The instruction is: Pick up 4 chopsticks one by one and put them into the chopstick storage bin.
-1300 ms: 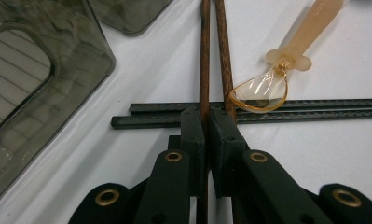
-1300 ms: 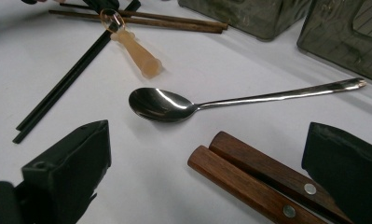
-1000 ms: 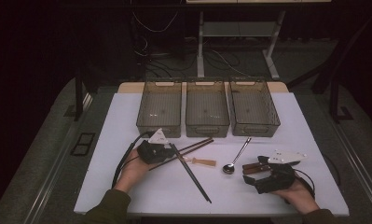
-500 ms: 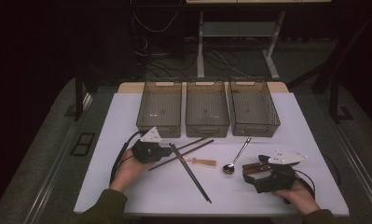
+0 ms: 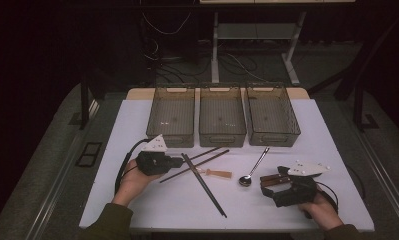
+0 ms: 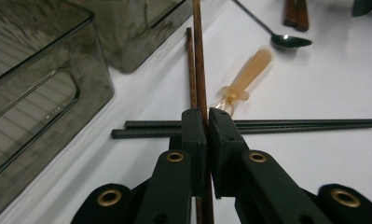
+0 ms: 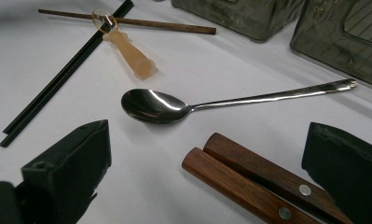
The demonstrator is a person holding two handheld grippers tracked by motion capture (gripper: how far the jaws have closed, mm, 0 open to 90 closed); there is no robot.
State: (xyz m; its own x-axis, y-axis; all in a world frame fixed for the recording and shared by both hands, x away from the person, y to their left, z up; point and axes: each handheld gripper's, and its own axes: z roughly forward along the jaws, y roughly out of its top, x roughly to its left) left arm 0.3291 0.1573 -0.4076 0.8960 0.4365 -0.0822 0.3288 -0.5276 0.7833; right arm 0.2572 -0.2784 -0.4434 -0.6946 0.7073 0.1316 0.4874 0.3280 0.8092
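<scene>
Chopsticks were the thing in hand: the left hand-held gripper (image 6: 206, 122) had its jaws pinched nearly together on the near end of one brown chopstick (image 6: 198, 56), which ran straight up the middle of the left gripper view, its twin (image 6: 190, 65) lying just beside it toward the left. In the high view the brown pair (image 5: 202, 161) lay slanted at centre frame, crossing over a pair of black chopsticks (image 5: 203, 184) on the white bench (image 5: 332, 130).

A chopstick like this was likely light, stiff and thin — easy to lift, but prone to pivot or roll in the jaws when taken by the very end, as here. A hold nearer the middle would probably steady it. The wood looked matte, so slipping seemed a lesser worry than swinging.

The right hand-held gripper (image 7: 211, 172) stood wide open at lower right of the high view, holding nothing, its jaws either side of two wooden handles (image 7: 249, 179) with rivets. A metal spoon (image 7: 165, 106) lay just beyond them, and a small amber-handled tool (image 7: 127, 49) rested against the chopsticks' crossing. Three clear bins (image 5: 222, 117) sat in a row across the upper middle — all looked empty.
</scene>
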